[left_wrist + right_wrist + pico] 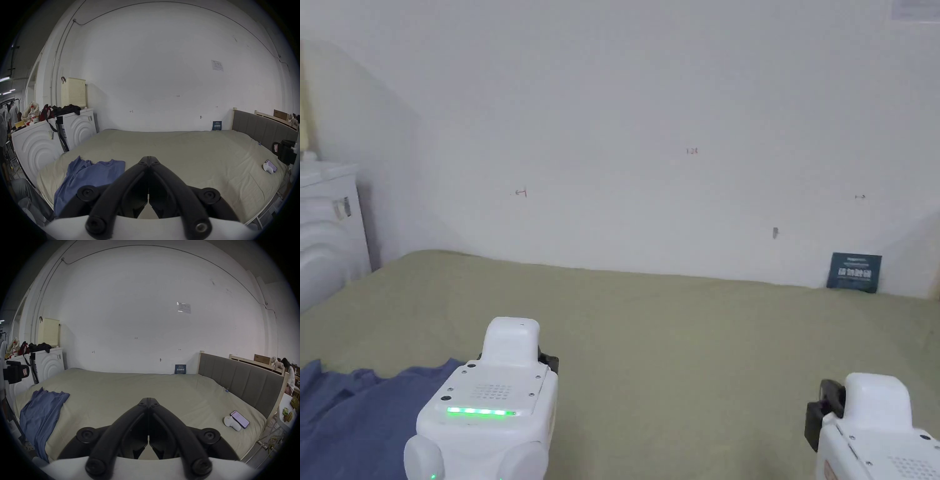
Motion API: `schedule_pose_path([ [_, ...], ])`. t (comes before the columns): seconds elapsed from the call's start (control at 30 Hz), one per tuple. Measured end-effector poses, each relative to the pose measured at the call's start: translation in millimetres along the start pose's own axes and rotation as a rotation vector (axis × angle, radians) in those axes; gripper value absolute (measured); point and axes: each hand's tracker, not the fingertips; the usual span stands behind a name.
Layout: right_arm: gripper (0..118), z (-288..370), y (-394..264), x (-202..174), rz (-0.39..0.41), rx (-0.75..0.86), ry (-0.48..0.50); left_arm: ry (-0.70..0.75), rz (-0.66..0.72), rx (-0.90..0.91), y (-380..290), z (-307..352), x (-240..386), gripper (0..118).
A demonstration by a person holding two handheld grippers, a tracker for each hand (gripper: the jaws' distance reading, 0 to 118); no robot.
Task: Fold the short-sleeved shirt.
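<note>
Head view: rumpled shirt (356, 412) on bed (687, 337).

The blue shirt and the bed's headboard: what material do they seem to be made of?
Blue shirt: thin, soft matte fabric, probably a knit; it drapes in loose folds over the bed edge. Headboard: grey upholstery, matte, stitched into vertical panels, on a pale wood-like frame.

Bed with olive-green sheet (129, 391), grey padded headboard (240, 379) at 3 o'clock, phone (239, 419) touching a white device (231, 423) at 4 o'clock, washing machines (53, 139) at 9 o'clock, cream laundry basket (73, 92) on top.
</note>
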Motion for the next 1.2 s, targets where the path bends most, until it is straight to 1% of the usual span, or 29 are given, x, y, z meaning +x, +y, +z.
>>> schedule_pose_path([
  [0.07,2,-7.0,-1.5,-17.0,0.014,-0.007,0.044,0.045,0.013,-0.012,-2.0,2.5,-19.8,0],
  [0.13,2,-14.3,-1.3,-42.3,0.011,-0.021,0.123,0.101,0.022,-0.023,-5.6,8.6,-43.4,0],
  [0.2,2,-20.0,-1.5,-78.8,0.021,-0.026,0.216,0.181,0.041,-0.049,-9.8,14.3,-77.0,0],
  [0.27,2,-23.2,-2.9,-113.2,0.012,-0.032,0.318,0.235,0.080,-0.068,-14.4,23.7,-110.2,0],
  [0.33,2,-25.4,-3.9,-146.8,0.004,-0.049,0.405,0.319,0.088,-0.081,-18.2,34.0,-139.6,0],
  [0.4,2,-27.4,-5.1,-178.8,-0.001,-0.059,0.465,0.398,0.082,-0.091,-22.8,47.1,-166.1,0],
  [0.5,2,-27.8,-6.4,-215.2,-0.003,-0.073,0.542,0.461,0.097,-0.114,-29.4,58.8,-198.6,0],
  [0.63,2,-27.9,-9.7,-243.6,0.013,-0.078,0.592,0.498,0.086,-0.153,-37.2,65.0,-217.6,0],
  [0.73,2,-32.9,-16.5,-254.5,0.033,-0.097,0.613,0.487,0.092,-0.195,-46.8,48.7,-227.0,0],
  [0.83,2,-42.8,-28.2,-259.7,0.049,-0.131,0.623,0.445,0.096,-0.255,-57.1,20.1,-232.3,0],
  [1.13,2,-97.6,-72.0,-267.3,0.081,-0.243,0.595,0.299,0.161,-0.499,-109.3,-122.8,-249.6,0],
  [1.2,2,-109.6,-82.9,-266.4,0.079,-0.274,0.590,0.250,0.178,-0.571,-126.2,-167.7,-261.7,0],
])
